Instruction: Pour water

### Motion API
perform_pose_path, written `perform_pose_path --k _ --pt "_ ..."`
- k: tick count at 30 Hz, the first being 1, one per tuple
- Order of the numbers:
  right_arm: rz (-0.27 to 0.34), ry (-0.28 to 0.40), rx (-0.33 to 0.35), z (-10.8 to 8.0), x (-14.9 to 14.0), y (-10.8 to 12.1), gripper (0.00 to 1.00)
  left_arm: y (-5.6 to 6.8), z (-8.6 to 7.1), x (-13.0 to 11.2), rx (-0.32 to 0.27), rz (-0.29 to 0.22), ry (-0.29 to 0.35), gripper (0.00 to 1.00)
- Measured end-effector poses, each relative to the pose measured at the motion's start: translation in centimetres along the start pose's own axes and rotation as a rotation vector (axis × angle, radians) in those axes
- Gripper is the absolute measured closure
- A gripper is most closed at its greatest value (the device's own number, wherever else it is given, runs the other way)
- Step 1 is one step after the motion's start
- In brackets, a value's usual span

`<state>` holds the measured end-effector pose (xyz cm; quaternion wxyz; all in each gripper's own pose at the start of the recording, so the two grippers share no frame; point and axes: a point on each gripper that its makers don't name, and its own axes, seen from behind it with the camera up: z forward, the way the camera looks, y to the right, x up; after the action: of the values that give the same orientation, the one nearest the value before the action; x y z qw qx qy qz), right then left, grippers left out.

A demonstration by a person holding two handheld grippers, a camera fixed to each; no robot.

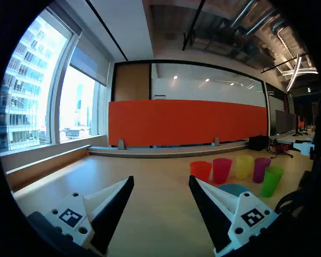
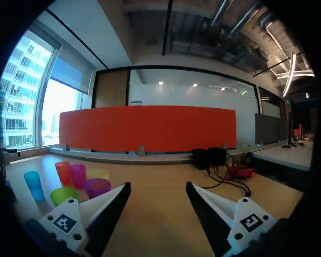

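White left tongs (image 1: pixel 160 177): spread open, empty.
Right tongs (image 2: pixel 158 183): spread open, empty.
Blue cup (image 1: pixel 233 188): upright on the counter (image 1: pixel 160 227), just behind the left tongs' right-hand finger; nearest to them.
Green cup (image 2: pixel 63 195): upright, nearest the right tongs, off their left finger.
Other cups (image 1: pixel 221 170): farther back, clustered upright.
Likely approach: each pair turns inward; no water can be made out.

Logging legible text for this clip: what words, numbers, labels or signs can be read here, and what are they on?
No readable text.
Small plaque above the orange panel: too small to read.
Square markers on the left hand-held gripper and the right hand-held gripper: black-and-white patterns, not letters.
Coloured cups: no print visible.
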<state>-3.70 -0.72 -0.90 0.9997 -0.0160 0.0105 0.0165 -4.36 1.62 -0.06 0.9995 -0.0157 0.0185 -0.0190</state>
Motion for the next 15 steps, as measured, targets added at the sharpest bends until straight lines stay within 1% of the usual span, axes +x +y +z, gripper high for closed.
perform_pose_path --k 15 --pt "0.0 0.0 0.0 -0.08 -0.08 0.03 0.0 0.05 0.03 0.03 0.0 0.0 0.0 0.05"
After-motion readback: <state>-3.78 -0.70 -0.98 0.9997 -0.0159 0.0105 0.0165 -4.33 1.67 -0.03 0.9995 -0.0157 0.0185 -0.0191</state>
